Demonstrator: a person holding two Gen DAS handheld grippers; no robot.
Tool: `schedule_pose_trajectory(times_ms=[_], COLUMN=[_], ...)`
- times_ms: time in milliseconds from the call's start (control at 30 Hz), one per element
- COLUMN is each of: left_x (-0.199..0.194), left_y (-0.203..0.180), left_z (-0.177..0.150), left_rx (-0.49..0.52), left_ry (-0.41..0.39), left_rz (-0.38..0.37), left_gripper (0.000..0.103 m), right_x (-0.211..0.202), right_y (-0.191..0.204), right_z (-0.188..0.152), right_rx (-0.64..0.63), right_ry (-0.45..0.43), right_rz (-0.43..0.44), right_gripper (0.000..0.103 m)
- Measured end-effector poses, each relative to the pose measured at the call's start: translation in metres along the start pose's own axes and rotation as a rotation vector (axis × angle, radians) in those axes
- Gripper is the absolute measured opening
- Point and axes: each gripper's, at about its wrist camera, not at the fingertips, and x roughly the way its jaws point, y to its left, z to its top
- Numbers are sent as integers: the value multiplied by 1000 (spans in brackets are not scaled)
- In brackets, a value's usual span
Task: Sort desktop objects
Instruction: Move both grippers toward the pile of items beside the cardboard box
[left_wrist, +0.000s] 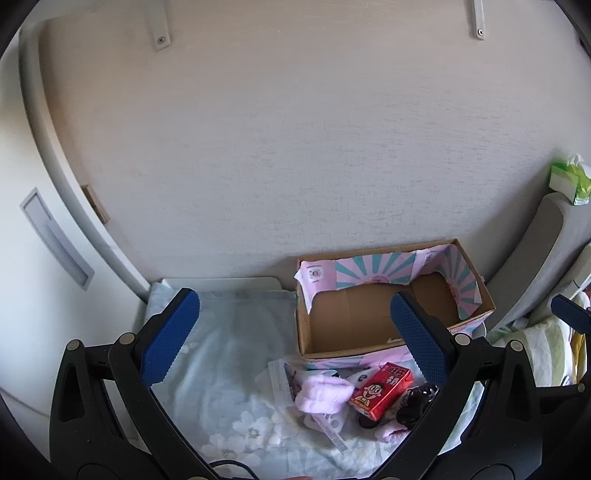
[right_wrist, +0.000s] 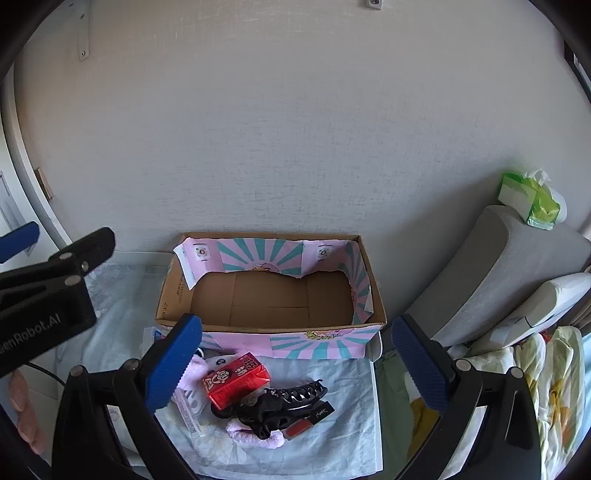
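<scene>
An open cardboard box (right_wrist: 373, 295) with pink and teal lining stands against the wall, its brown floor bare; it shows too in the left wrist view as the box (left_wrist: 306, 332). In front of it lies a heap on pale floral cloth: a red drink carton (right_wrist: 236, 378) (left_wrist: 382, 389), a black hair claw (right_wrist: 295, 397), a dark lipstick case (right_wrist: 314, 417), pink fluffy fabric (left_wrist: 321, 395) and a clear packet (left_wrist: 280, 380). My right gripper (right_wrist: 297, 371) hangs open just above the heap. My left gripper (left_wrist: 295, 339) is open over the cloth, left of the heap. Neither holds anything.
A green tissue pack (right_wrist: 532, 199) sits on grey cushions (right_wrist: 498, 266) at the right. Crumpled yellow-green bedding (right_wrist: 546, 373) lies beside the table. The left gripper's black body (right_wrist: 48, 295) crosses the right wrist view's left side. A person's fingers (right_wrist: 22, 410) show below it.
</scene>
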Motion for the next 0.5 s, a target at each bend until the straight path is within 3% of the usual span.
schedule_pose_trajectory(times_ms=[167,333,500], left_x=[0,3,4], left_y=[-3,-1,2], left_z=[-1,2,2], left_rx=[27,22,22], left_ry=[3,12,2], left_rz=[-7,-69,-47], left_gripper=[103,103,103], right_x=[-6,-6,-4], right_y=[-3,-3,-3], right_z=[5,6,5], right_rx=[-12,-11,2], right_ry=[-1,9,27], right_rz=[0,5,10], right_gripper=[103,103,103])
